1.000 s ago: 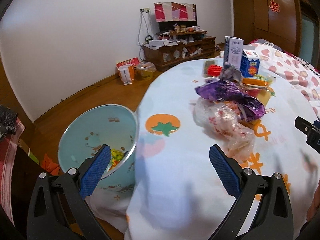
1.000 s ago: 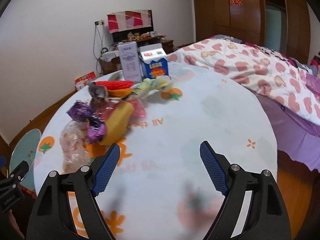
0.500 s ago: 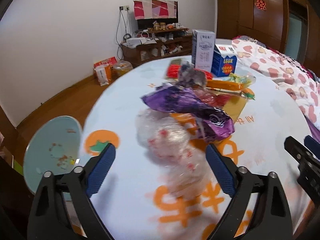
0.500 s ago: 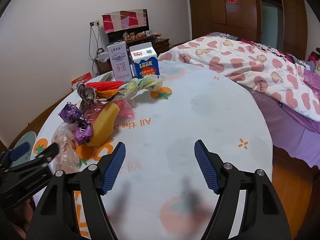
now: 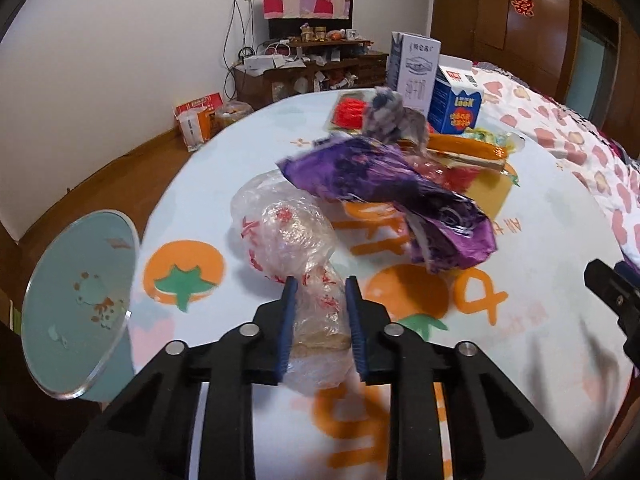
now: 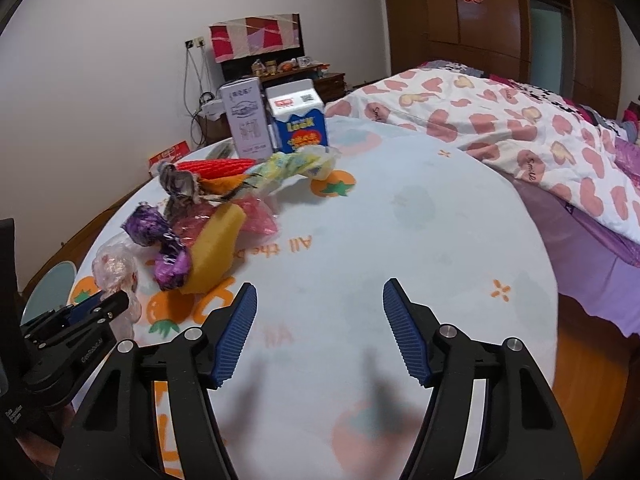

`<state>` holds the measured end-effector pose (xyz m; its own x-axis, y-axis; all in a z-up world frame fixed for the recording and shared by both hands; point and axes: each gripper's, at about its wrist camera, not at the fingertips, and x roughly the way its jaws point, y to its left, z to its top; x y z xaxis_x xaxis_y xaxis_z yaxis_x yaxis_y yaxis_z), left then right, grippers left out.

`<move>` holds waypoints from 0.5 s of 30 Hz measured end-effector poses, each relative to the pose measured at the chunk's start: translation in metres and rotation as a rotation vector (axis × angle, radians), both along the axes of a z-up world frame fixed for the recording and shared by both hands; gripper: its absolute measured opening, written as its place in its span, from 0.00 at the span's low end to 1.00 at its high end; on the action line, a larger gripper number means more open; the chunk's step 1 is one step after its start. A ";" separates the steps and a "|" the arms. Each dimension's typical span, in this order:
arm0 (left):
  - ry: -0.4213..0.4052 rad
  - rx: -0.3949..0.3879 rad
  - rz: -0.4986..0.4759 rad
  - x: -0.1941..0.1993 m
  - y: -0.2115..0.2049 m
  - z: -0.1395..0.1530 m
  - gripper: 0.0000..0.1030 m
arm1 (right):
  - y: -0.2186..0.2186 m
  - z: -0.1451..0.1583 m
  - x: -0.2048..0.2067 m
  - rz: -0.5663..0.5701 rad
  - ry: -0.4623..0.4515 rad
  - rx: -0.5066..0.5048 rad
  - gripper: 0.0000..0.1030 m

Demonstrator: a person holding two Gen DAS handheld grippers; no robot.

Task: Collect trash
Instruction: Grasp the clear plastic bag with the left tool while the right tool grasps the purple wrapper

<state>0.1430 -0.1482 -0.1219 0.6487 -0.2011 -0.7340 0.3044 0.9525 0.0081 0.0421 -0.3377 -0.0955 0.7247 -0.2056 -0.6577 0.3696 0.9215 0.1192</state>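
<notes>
White wall [image 5: 120,60], wooden wardrobe [image 6: 500,20], bed [image 6: 500,128]

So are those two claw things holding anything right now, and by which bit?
The left gripper is closing its jaws on the near end of the clear plastic bag. The right gripper is also closing, with nothing between its jaws.

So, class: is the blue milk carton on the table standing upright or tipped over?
Upright. The blue milk carton stands on its base on the table, gabled top uppermost, beside the taller grey carton, behind the wrappers.
</notes>
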 end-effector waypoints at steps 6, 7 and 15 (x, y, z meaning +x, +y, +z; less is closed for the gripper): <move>-0.067 -0.004 0.036 -0.002 0.031 0.020 0.22 | 0.019 0.017 0.027 0.087 -0.044 0.009 0.63; -0.081 -0.001 0.047 -0.003 0.038 0.025 0.22 | 0.022 0.018 0.032 0.108 -0.050 0.020 0.63; -0.103 0.052 0.100 0.007 0.067 0.041 0.22 | 0.062 0.006 0.096 0.264 -0.004 0.016 0.63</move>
<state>0.1498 -0.0812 -0.0806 0.7361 -0.0952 -0.6701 0.2028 0.9756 0.0842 0.1382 -0.2753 -0.0891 0.7545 0.0011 -0.6564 0.1164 0.9839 0.1354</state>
